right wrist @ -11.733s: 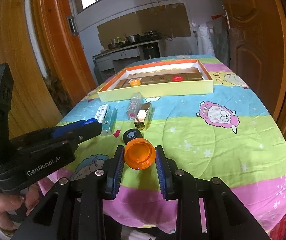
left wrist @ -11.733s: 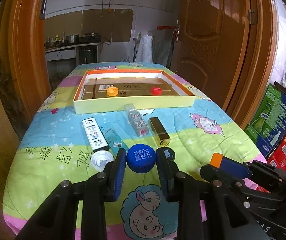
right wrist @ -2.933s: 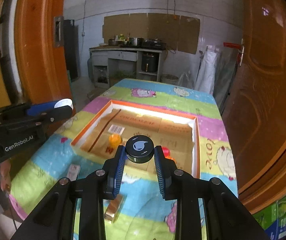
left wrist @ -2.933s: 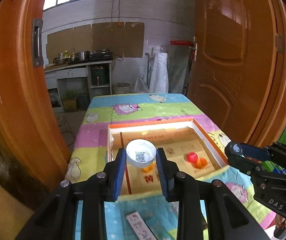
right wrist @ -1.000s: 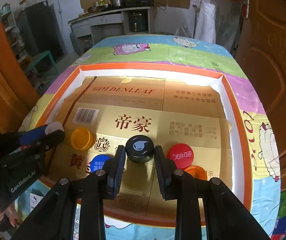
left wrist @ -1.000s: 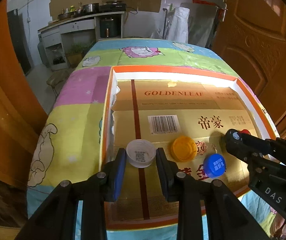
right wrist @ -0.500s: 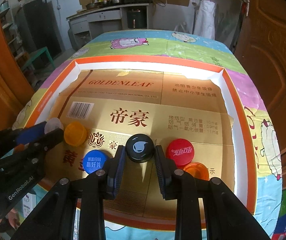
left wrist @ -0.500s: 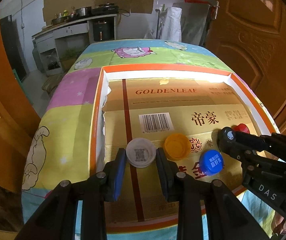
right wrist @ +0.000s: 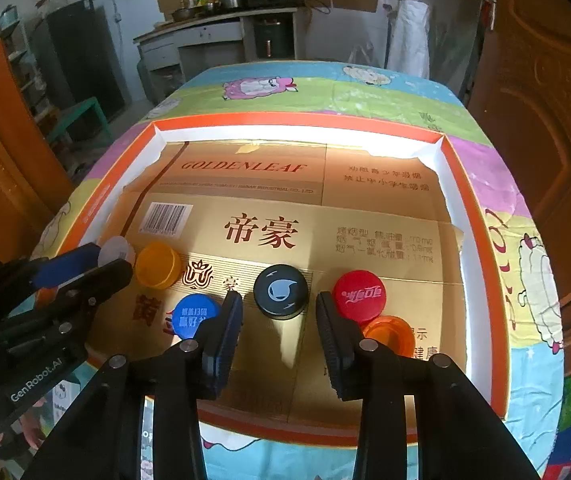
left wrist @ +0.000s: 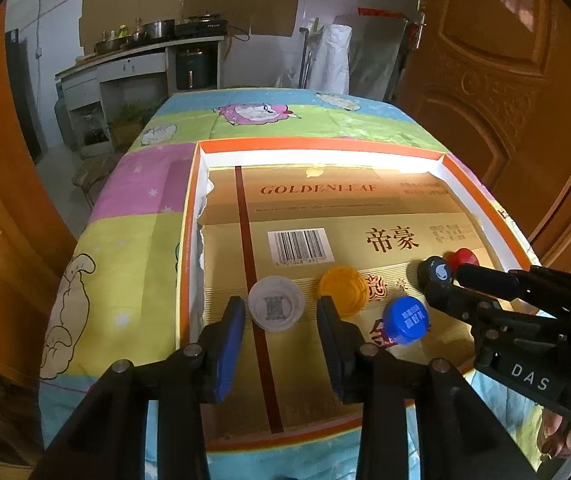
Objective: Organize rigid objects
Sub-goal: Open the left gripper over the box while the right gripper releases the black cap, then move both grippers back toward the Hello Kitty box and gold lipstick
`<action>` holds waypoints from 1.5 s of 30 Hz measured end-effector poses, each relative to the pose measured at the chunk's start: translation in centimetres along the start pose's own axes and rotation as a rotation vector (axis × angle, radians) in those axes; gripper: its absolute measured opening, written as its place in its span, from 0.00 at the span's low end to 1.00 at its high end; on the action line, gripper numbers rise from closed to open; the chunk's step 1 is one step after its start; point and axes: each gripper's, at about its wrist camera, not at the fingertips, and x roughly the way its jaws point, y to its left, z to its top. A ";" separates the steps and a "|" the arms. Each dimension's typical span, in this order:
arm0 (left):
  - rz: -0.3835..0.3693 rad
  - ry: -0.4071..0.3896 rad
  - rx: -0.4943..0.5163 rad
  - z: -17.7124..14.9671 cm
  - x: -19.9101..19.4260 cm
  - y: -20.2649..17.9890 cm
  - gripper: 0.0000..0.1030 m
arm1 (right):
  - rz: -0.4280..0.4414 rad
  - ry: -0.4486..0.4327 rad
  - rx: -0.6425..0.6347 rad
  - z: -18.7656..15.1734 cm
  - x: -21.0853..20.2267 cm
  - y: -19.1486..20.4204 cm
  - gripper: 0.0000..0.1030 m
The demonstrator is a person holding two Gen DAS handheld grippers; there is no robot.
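A shallow orange-rimmed box (left wrist: 317, 145) (right wrist: 293, 118) lined with gold cardboard holds several bottle caps. The white cap (left wrist: 276, 309) (right wrist: 115, 251) rests on the cardboard between the fingers of my left gripper (left wrist: 279, 316). Its jaws are opening, with gaps on both sides of the cap. The black cap (right wrist: 280, 296) (left wrist: 438, 271) lies on the cardboard between the fingers of my right gripper (right wrist: 278, 309). Those jaws are opening too and stand clear of the cap. Yellow (left wrist: 344, 291) (right wrist: 157, 265), blue (left wrist: 405, 320) (right wrist: 192, 316), red (right wrist: 359, 295) and orange (right wrist: 390, 334) caps lie alongside.
The box sits on a table covered by a colourful cartoon blanket (left wrist: 133, 240) (right wrist: 325, 84). Wooden doors (left wrist: 497, 80) stand close on the right and a door frame on the left. A counter with pots (left wrist: 145, 40) is at the back.
Both grippers have opened. The white cap and the black cap, gripped a moment ago, now lie free on the cardboard. Neither hand has shifted.
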 end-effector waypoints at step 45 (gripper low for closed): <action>0.046 -0.152 -0.108 -4.6 -12.2 0.5 0.36 | 0.019 -0.135 0.031 -3.8 -13.1 1.1 0.38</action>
